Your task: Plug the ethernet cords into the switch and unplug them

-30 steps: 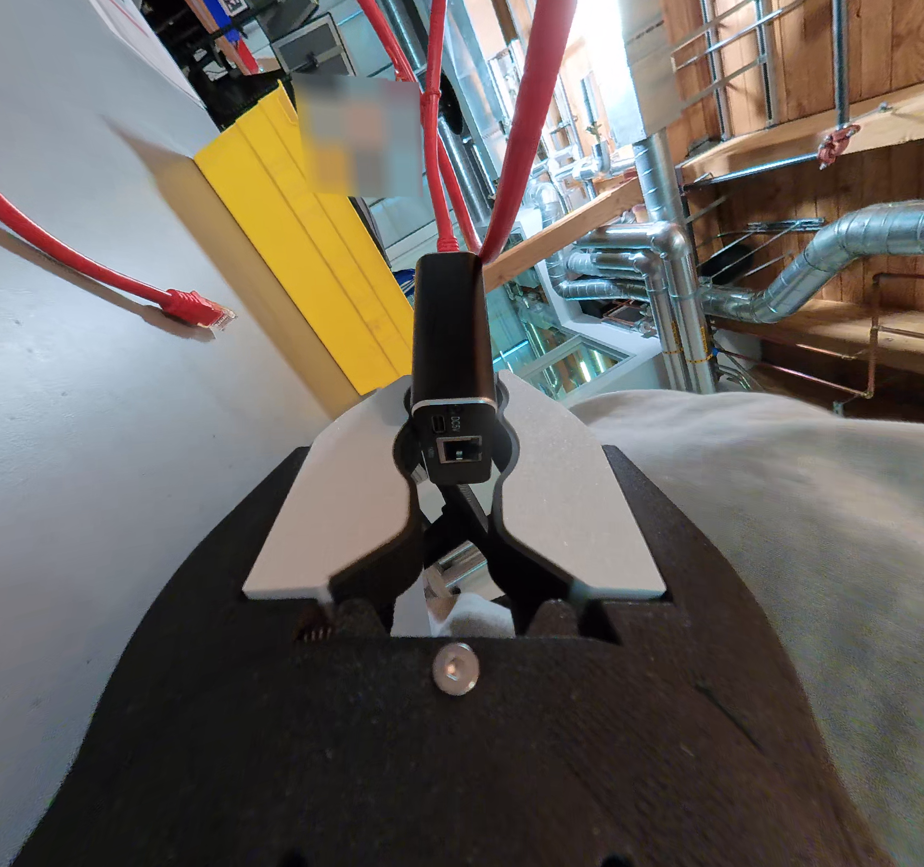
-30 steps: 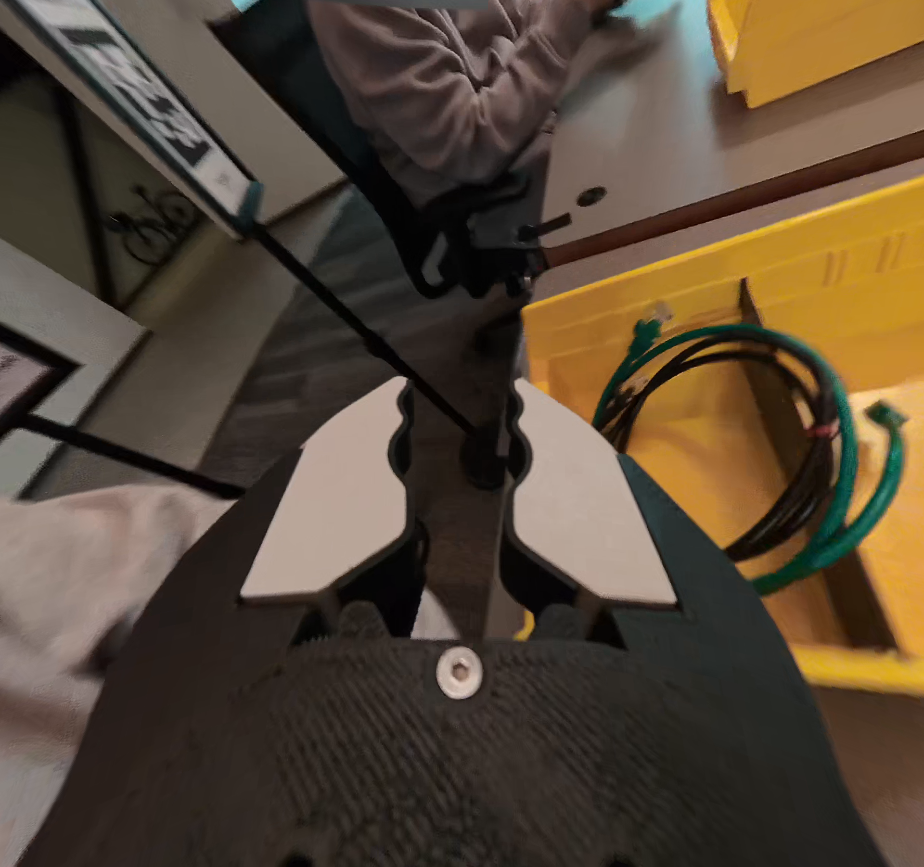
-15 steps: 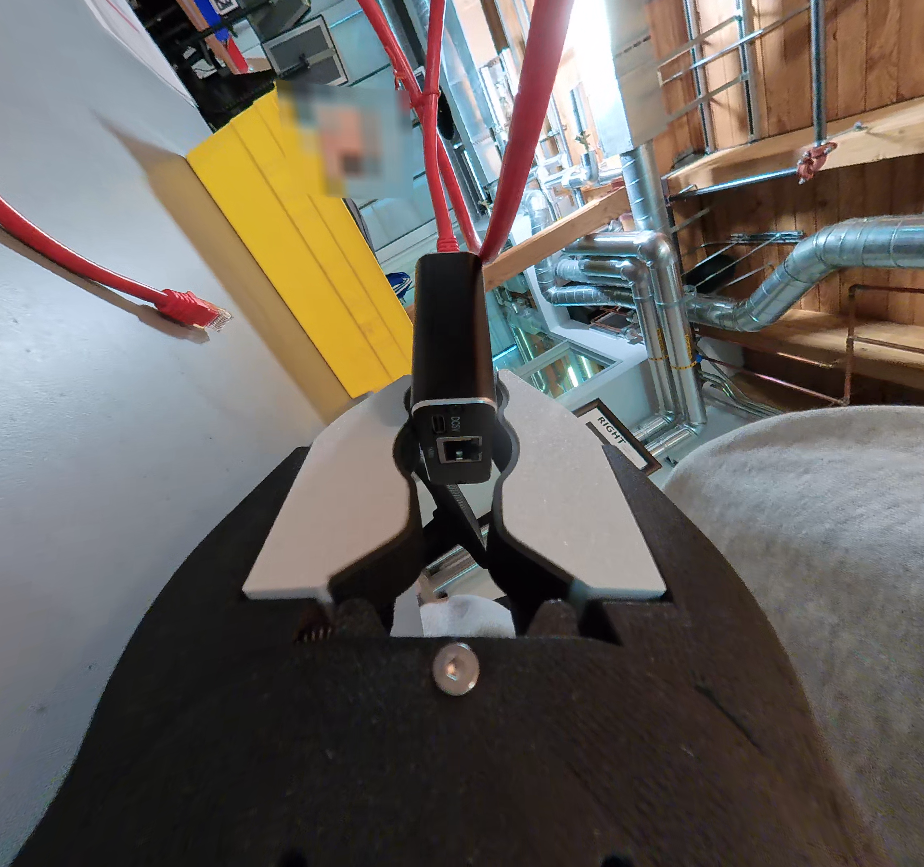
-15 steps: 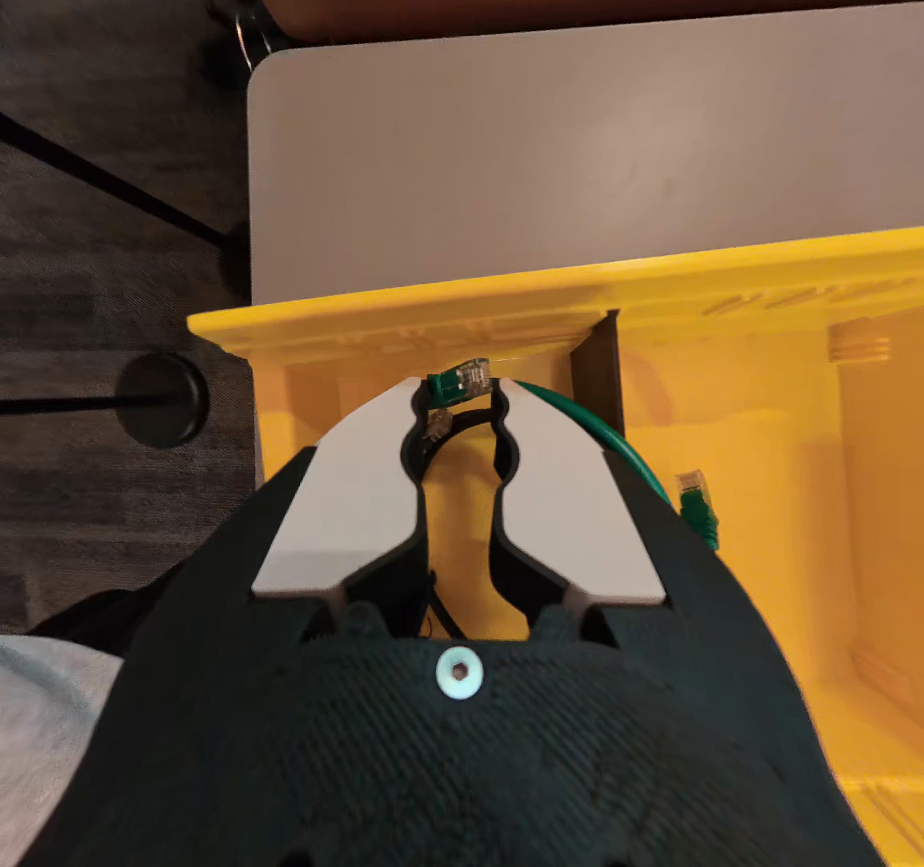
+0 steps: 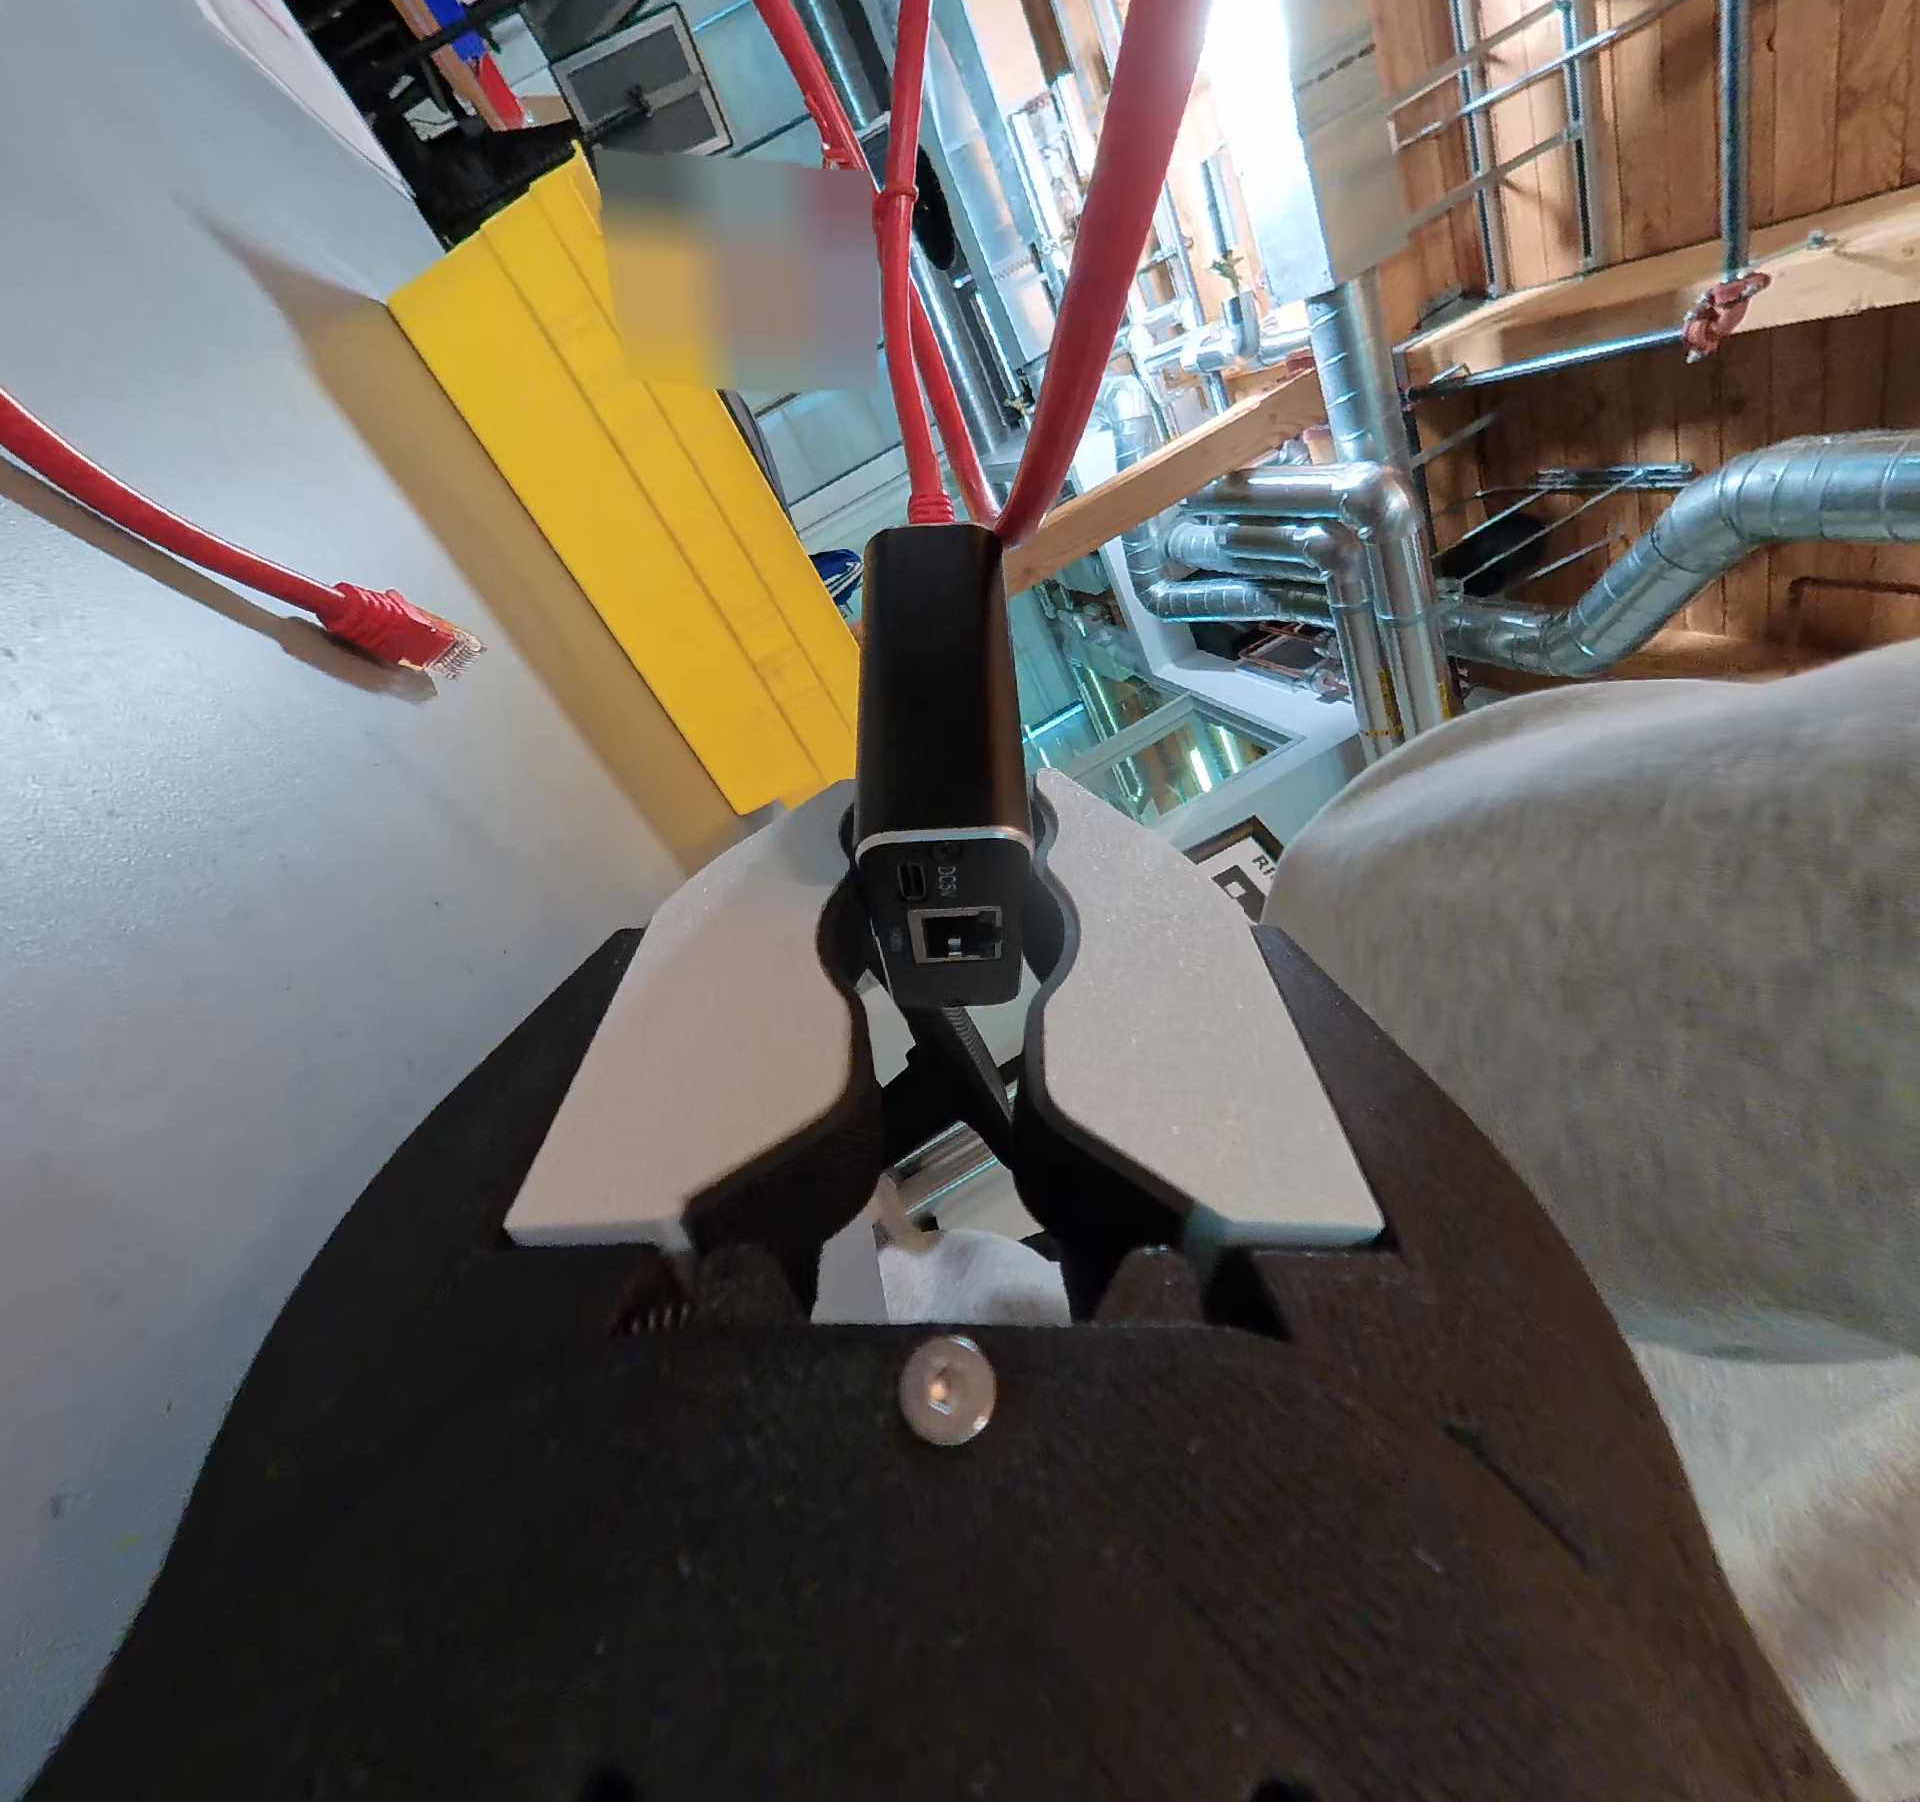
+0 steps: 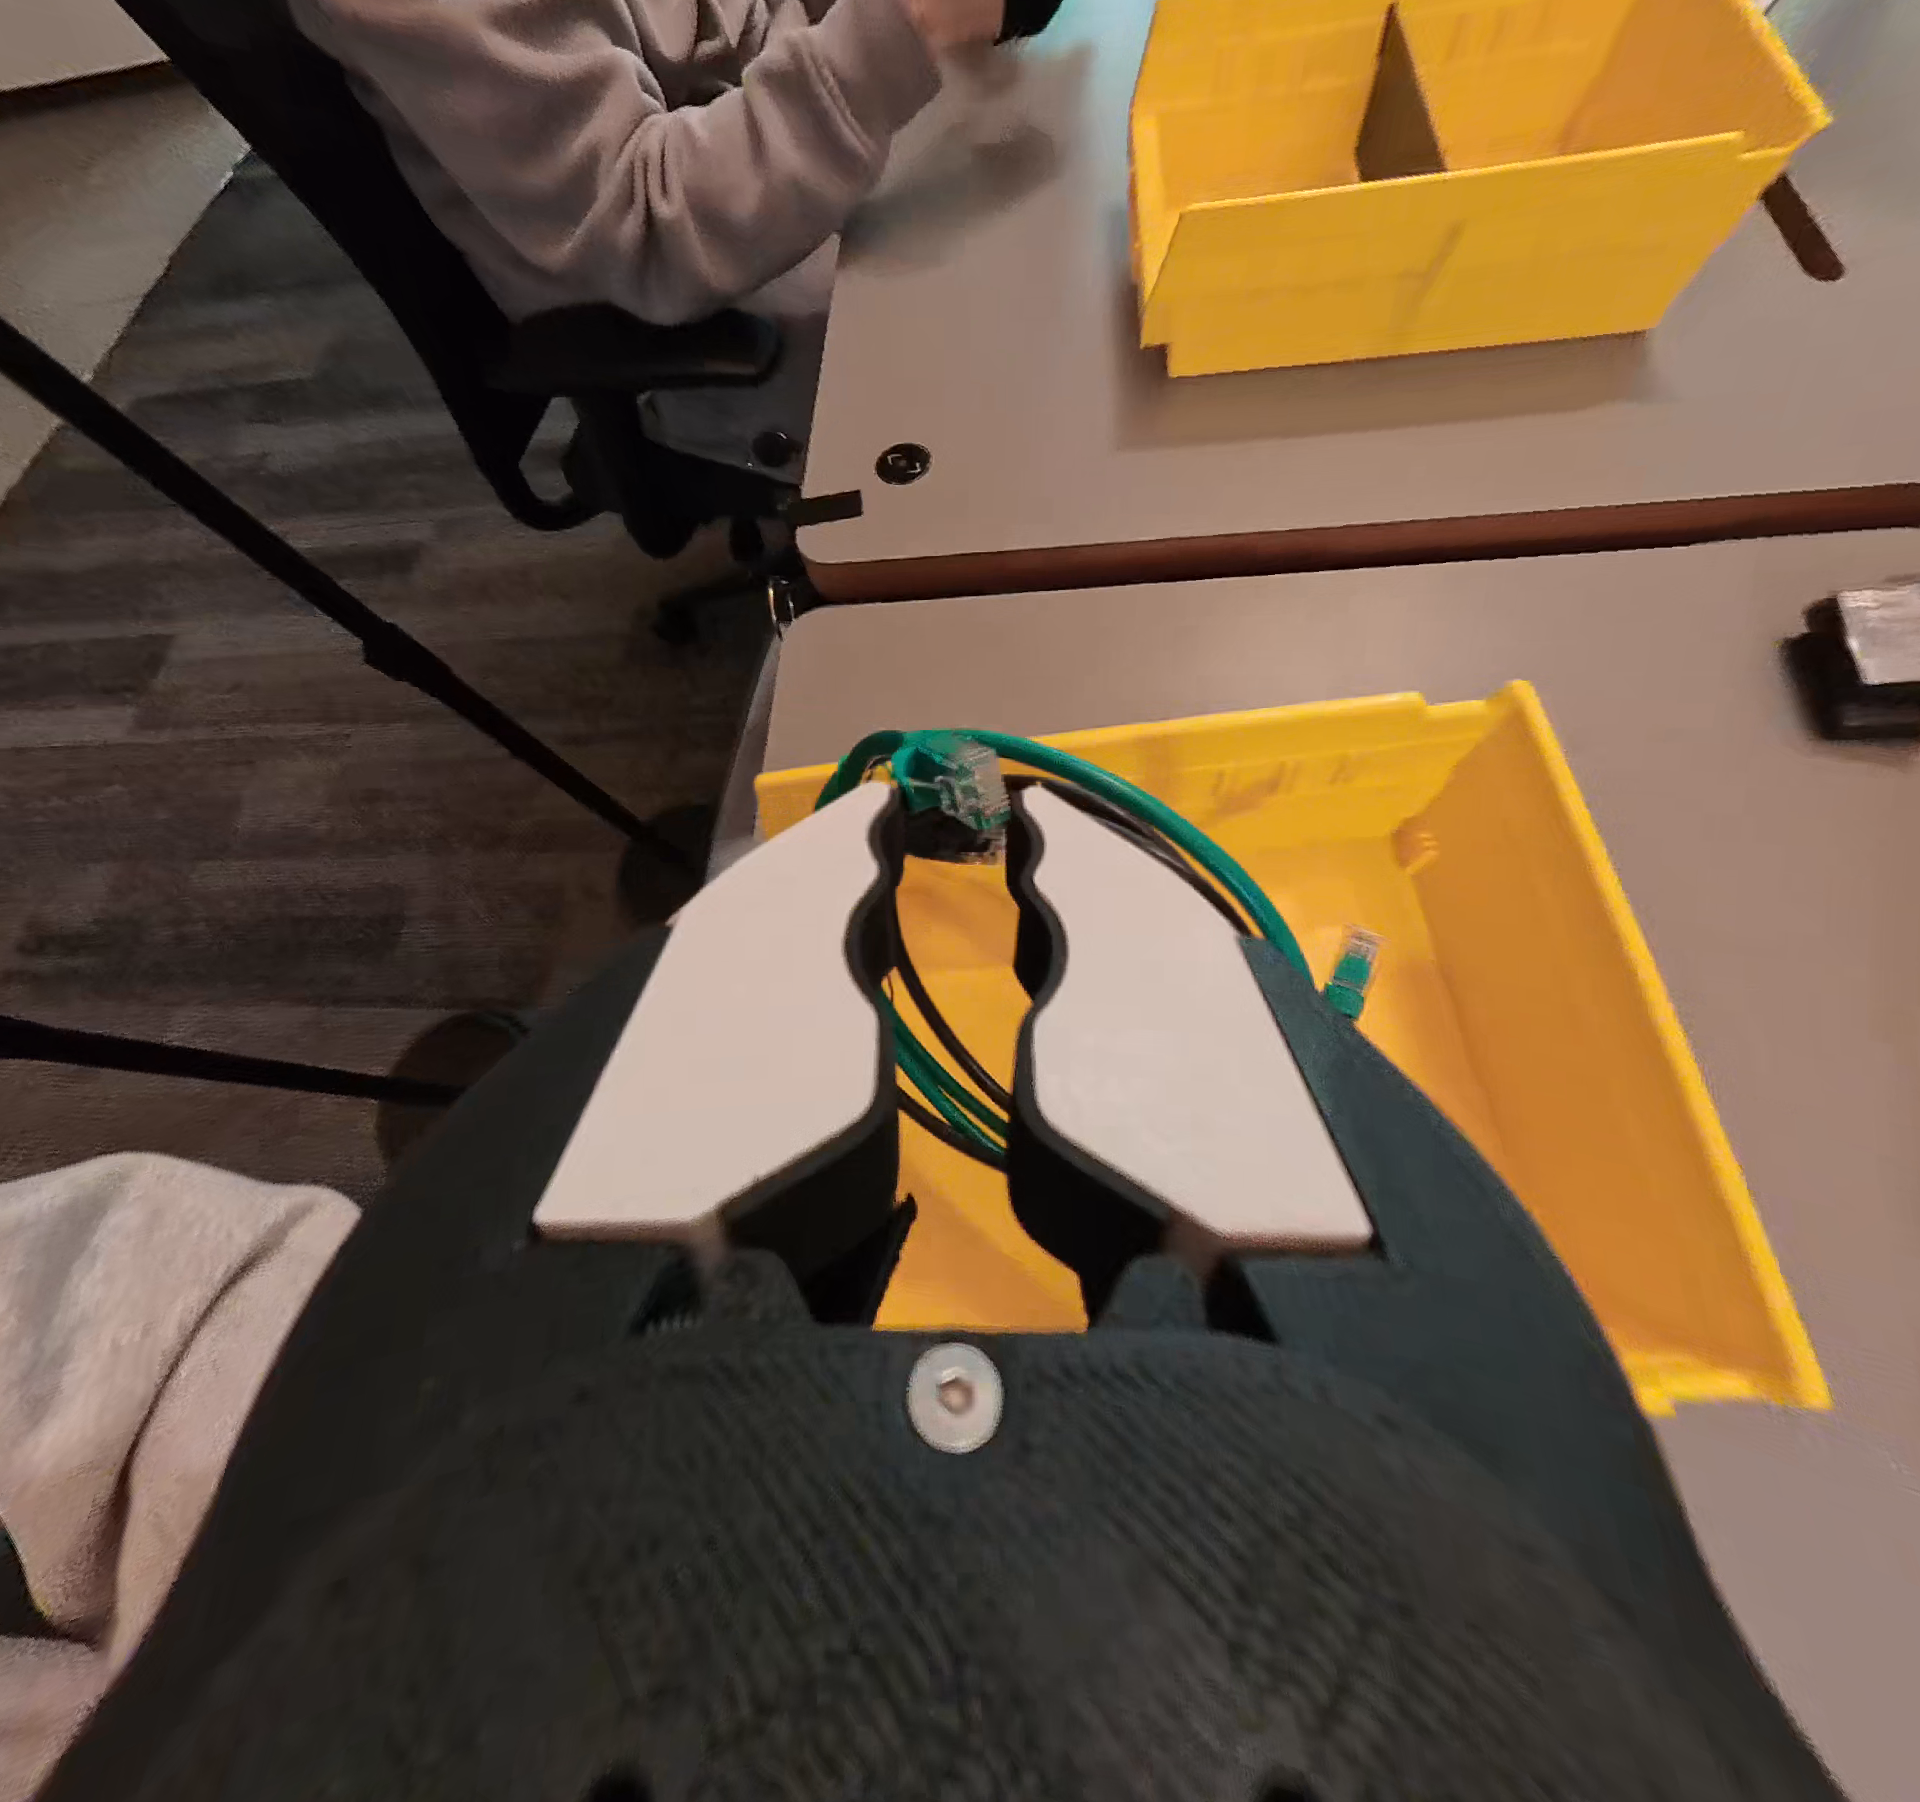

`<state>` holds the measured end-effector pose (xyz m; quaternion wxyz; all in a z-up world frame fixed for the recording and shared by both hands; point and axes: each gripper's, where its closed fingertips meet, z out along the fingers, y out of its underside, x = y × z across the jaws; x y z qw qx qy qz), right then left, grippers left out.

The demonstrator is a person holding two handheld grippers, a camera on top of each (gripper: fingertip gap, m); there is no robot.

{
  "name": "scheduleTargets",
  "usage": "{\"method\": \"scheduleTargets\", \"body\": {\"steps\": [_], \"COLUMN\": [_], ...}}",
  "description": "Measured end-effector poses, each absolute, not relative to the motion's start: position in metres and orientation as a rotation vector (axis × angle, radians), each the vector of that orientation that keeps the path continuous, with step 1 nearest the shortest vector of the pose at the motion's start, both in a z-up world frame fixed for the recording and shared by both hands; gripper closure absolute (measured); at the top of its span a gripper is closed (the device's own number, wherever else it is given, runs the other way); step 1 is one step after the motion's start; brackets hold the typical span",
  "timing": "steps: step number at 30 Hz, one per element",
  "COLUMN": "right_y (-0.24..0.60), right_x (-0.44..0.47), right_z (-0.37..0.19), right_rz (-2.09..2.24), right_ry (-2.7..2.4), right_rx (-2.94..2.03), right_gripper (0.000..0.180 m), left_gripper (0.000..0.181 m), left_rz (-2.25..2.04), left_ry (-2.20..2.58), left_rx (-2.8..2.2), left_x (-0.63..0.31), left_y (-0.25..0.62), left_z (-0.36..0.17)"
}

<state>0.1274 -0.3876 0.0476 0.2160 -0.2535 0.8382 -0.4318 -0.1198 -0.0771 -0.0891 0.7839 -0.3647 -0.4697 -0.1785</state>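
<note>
Lifted clear of the yellow bin (image 6: 1507,921) since half a second ago, the right gripper (image 6: 951,802) pinches a green ethernet plug (image 6: 951,776) pointing forward, while the left gripper (image 5: 940,879) clamps the black switch (image 5: 935,703), its empty port (image 5: 958,937) facing back toward the camera.

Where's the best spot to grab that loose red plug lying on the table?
Probably the red boot behind the clear tip of the red plug, pinched across its sides from above: it lies flat on the table, cable trailing left, tip pointing right.
</note>
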Motion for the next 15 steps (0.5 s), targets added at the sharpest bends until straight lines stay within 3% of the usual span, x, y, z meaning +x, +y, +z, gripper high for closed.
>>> {"method": "scheduleTargets", "body": {"steps": [15], "right_y": [-0.394], "right_x": [0.104], "right_z": [0.087], "right_rz": [-1.547], "right_ry": [2.168], "right_rx": [-0.626], "right_gripper": [0.165], "left_gripper": [0.155], "left_rz": [-0.399], "left_ry": [-1.011], "left_rx": [-0.783], "left_x": [-0.119], "left_y": [-0.076], "left_z": [-0.089]}}
